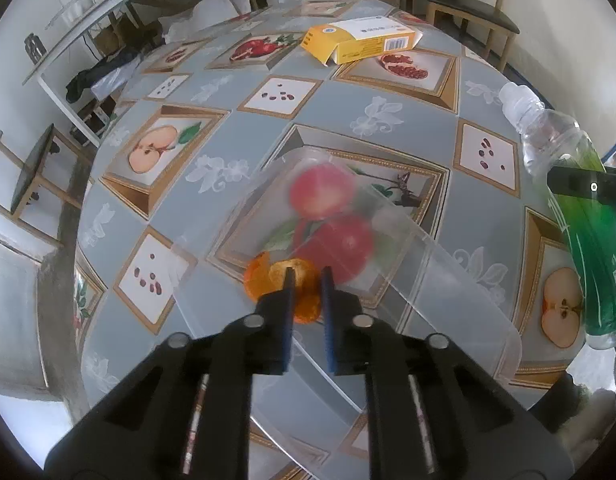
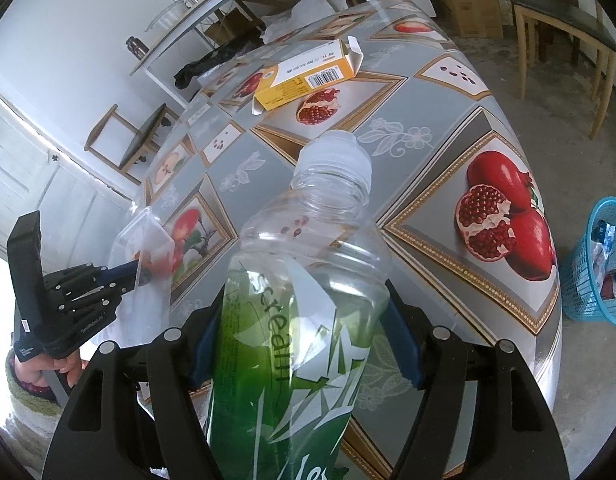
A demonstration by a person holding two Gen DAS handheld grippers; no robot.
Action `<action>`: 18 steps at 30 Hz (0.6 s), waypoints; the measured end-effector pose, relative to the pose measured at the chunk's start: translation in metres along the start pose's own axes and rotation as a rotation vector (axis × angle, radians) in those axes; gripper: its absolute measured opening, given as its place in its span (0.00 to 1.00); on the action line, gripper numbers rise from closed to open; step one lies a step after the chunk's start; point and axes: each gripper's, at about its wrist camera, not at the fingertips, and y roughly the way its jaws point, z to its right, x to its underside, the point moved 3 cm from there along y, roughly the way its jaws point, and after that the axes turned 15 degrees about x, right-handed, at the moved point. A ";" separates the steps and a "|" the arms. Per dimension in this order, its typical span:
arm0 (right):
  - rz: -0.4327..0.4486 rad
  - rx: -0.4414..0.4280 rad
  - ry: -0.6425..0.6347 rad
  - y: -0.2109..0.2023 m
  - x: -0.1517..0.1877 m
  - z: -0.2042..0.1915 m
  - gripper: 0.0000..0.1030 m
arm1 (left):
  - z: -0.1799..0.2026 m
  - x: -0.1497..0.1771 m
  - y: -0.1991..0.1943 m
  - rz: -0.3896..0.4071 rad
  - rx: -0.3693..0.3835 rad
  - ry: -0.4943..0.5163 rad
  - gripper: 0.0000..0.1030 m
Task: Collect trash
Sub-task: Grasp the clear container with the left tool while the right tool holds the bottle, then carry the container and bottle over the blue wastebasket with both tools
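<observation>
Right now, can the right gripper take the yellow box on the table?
Probably not: the right gripper is shut on the plastic bottle, so its jaws are occupied. The yellow box lies far across the table, unobstructed.

Bottle [image 2: 291, 332] label: "Scream"; box [image 2: 308, 76] print unreadable.

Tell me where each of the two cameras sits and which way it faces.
Left wrist: on the left gripper, angled down at the table, its fingers at orange peel by a clear plastic container.
Right wrist: on the right gripper, angled down, clamping a green-labelled bottle; left gripper and a hand show.
Shared: bottle, container, yellow box.
</observation>
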 end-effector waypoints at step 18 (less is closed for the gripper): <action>0.025 -0.109 0.071 -0.026 0.004 0.019 0.66 | 0.014 -0.011 -0.076 0.229 0.112 -0.062 0.03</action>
